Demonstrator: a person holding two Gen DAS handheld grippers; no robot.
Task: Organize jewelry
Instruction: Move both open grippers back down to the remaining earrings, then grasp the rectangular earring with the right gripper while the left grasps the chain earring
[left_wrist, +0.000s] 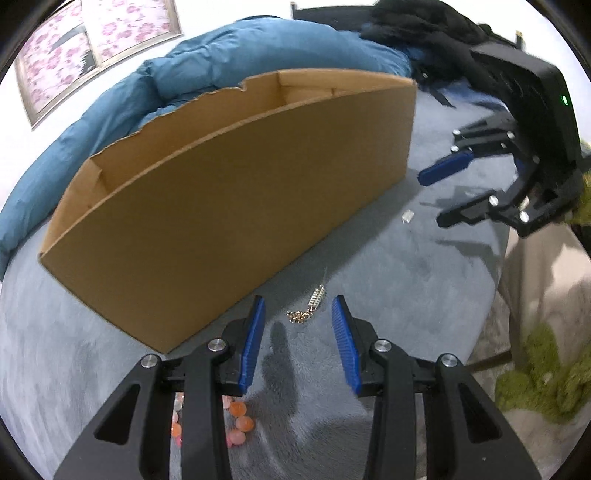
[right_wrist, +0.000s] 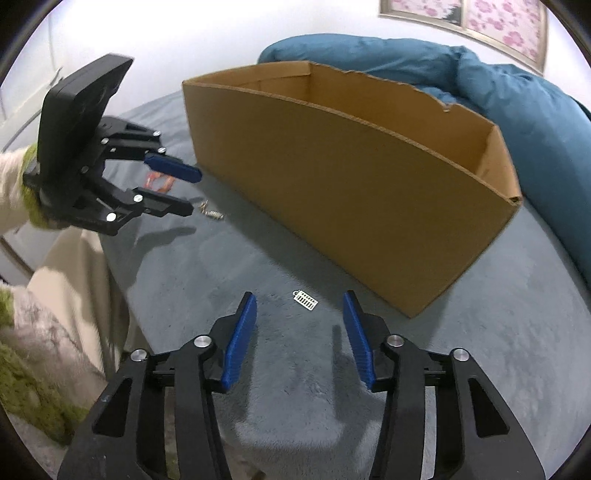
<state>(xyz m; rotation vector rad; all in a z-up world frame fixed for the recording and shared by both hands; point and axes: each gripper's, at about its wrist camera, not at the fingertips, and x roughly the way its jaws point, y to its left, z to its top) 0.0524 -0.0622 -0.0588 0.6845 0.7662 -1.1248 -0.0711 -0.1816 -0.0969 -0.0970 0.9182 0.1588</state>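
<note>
gaping wide, empty — left tool (left_wrist: 298, 339) over beaded chain (left_wrist: 308, 308), right tool (right_wrist: 300, 339) over slotted charm (right_wrist: 306, 299).

The supporting surface is a bed covered with a grey plush blanket (right_wrist: 295, 387). An open cardboard box (left_wrist: 229, 206) rests directly on the blanket, running lengthwise across its middle; one long wall has a torn upper edge. A bunched blue duvet (left_wrist: 229, 55) lies on the bed along the far side of the box. On the near side of the box, three items lie on the blanket: a small silver rectangular pendant (right_wrist: 306, 299), a gold chain piece (left_wrist: 308, 308) and a strand of orange-pink beads (left_wrist: 238, 424), the beads nearest the bed's near edge. Dark clothing (left_wrist: 417, 26) lies at the far corner.
</note>
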